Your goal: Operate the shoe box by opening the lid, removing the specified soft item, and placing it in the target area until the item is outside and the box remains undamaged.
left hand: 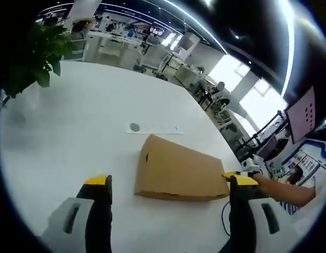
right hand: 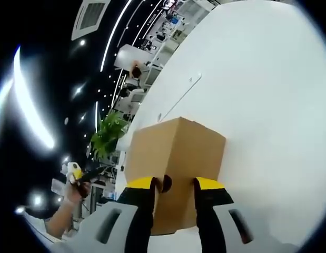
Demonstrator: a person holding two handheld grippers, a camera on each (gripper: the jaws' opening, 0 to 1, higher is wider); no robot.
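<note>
Both tongs flank the shoe box (left hand: 178, 171); right tongs (right hand: 174, 184) touching.

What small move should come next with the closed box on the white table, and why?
Probably ease the right tongs forward onto the box's near end wall, by the round finger hole, then lift the lid. The cardboard shoe box lies shut on the white table, and the right tongs already straddle that hole. The left tongs hang open short of the box, free to steady it.
</note>
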